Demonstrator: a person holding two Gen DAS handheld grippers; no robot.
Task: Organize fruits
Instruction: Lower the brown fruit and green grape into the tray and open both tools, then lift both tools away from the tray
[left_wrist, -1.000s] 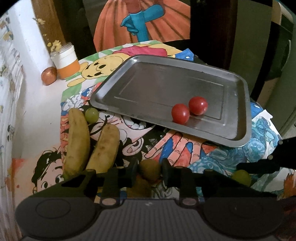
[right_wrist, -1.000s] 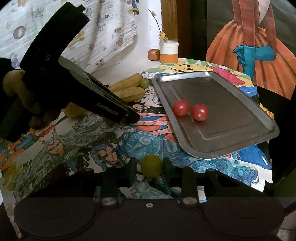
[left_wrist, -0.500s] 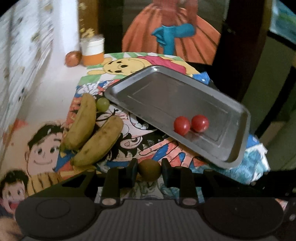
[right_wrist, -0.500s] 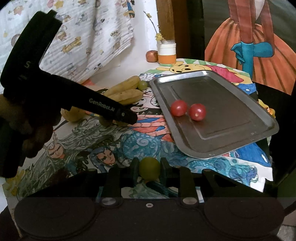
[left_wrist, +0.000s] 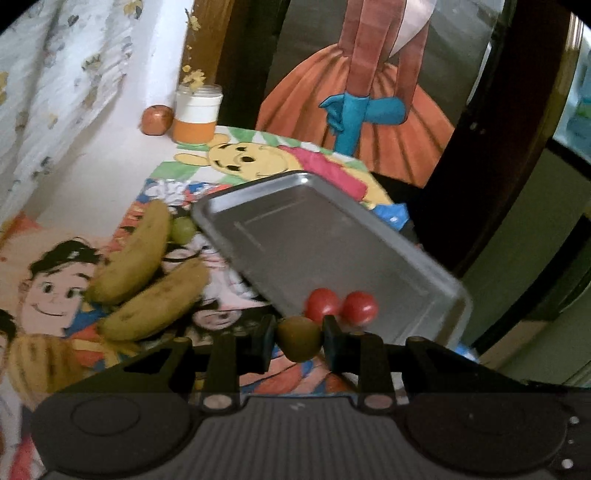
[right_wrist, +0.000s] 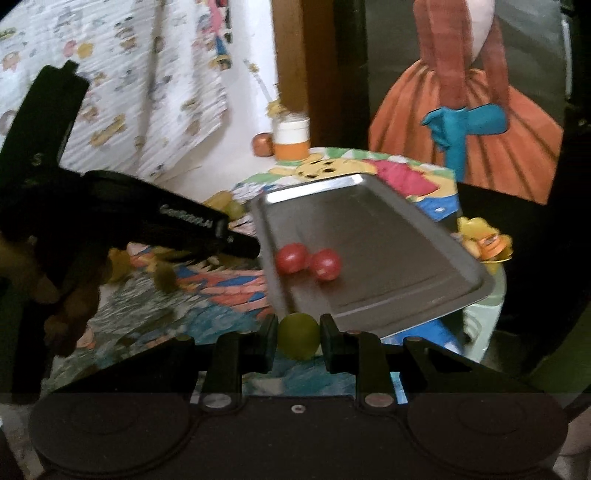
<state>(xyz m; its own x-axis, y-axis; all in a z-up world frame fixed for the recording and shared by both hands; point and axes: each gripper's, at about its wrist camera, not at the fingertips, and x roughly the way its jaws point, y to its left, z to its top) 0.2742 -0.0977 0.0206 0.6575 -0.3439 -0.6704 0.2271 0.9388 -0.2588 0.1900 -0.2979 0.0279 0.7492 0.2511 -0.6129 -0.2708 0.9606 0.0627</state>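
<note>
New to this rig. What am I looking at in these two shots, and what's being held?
No robot arm here: a person holds a two-finger gripper in each hand, each with a fisheye camera looking along its jaws. The left gripper is shut on an olive-green round fruit. The right gripper is shut on a lighter green fruit; its view also shows the left gripper from the side. On the cartoon-print cloth lie a metal tray holding two red tomatoes, two bananas, and another green fruit. A jar stands behind.
</note>
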